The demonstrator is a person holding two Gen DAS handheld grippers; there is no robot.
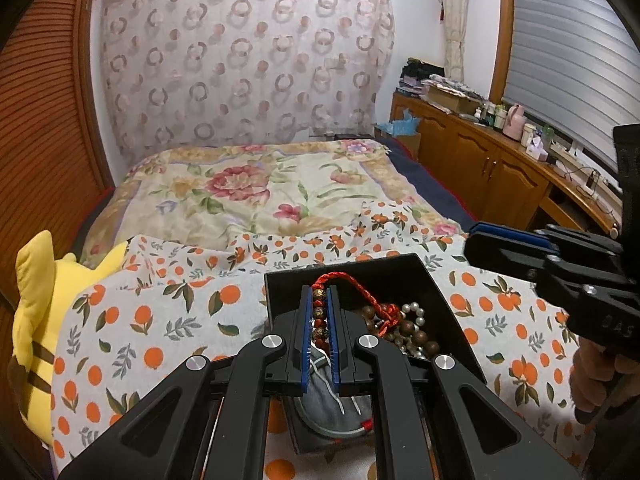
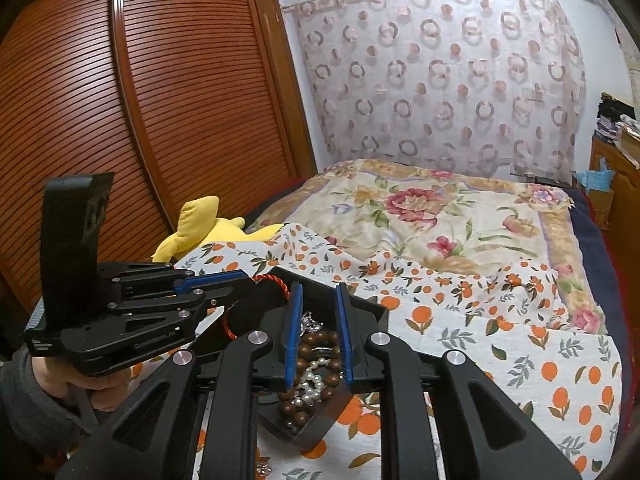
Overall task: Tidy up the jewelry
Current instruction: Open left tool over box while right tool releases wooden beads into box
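Note:
My left gripper [image 1: 320, 290] is shut on a bracelet of red and gold beads [image 1: 319, 314]; its red braided cord [image 1: 352, 284] loops over into the black box [image 1: 376, 272]. A brown wooden bead string [image 1: 416, 336] and a pearl string [image 1: 416, 312] lie heaped in that box. In the right wrist view my right gripper [image 2: 318, 288] hovers over the box [image 2: 370, 306], jaws a little apart and nothing between the pads; brown beads [image 2: 320, 338] and pearls [image 2: 312, 380] show through the gap. The left gripper [image 2: 240, 278] is at its left.
The box rests on an orange-print cloth [image 1: 160, 312] spread over a bed with a floral blanket [image 1: 248, 192]. A grey pouch [image 1: 332, 400] lies under my left gripper. A yellow plush toy [image 1: 36, 320] sits at the left, a wooden sideboard [image 1: 480, 156] at the right.

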